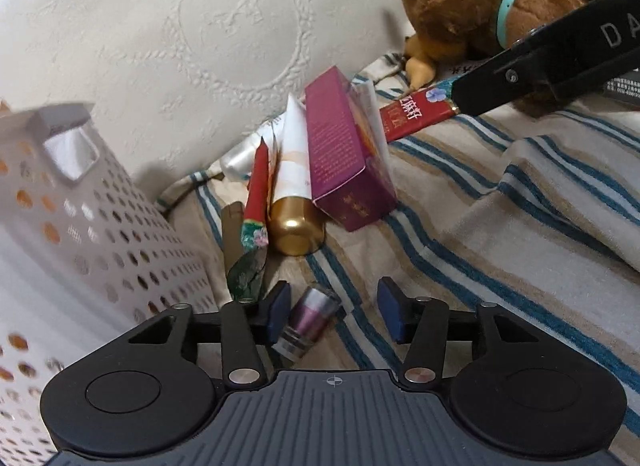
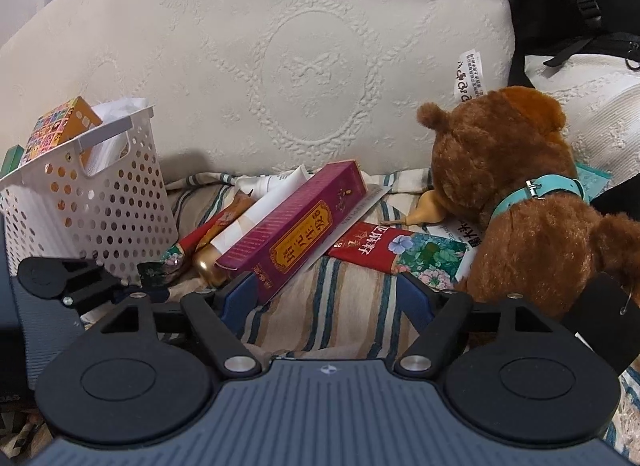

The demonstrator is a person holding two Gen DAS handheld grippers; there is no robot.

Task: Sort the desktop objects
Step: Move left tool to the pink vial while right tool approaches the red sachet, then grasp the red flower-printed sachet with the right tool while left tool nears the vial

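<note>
Between the spread fingers of the left gripper [image 1: 334, 316], low on the striped blanket [image 1: 500, 201], lies a small purple-and-silver bottle [image 1: 310, 320]; the jaws stand apart around it and neither pad clearly presses on it, so it looks lined up for a grasp but not yet held. Just beyond it sits the main clutter: a gold-capped cream tube [image 1: 294, 185], a magenta carton [image 1: 344, 153] leaning over that tube, a slim red floral box [image 1: 256, 189] beside them, and a pale tube [image 1: 240, 155] tucked behind against the cushion.

Further right, the right gripper [image 2: 328, 298] hovers over the blanket with its jaws wide apart and nothing between them. The near corner of the magenta carton reaches its left finger, though contact cannot be judged, and a flat red floral packet [image 2: 400, 254] lies just ahead, partly under the brown plush dog [image 2: 516, 193].

To the left stands the white perforated basket [image 2: 104, 201], which already holds a colourful patterned box [image 2: 60, 125] and some white paper, with a green edge showing behind.

As a judgement, sorting is early: a few things are in the basket, while the bottle, tubes, carton, red boxes and perhaps the toy remain on the blanket.
</note>
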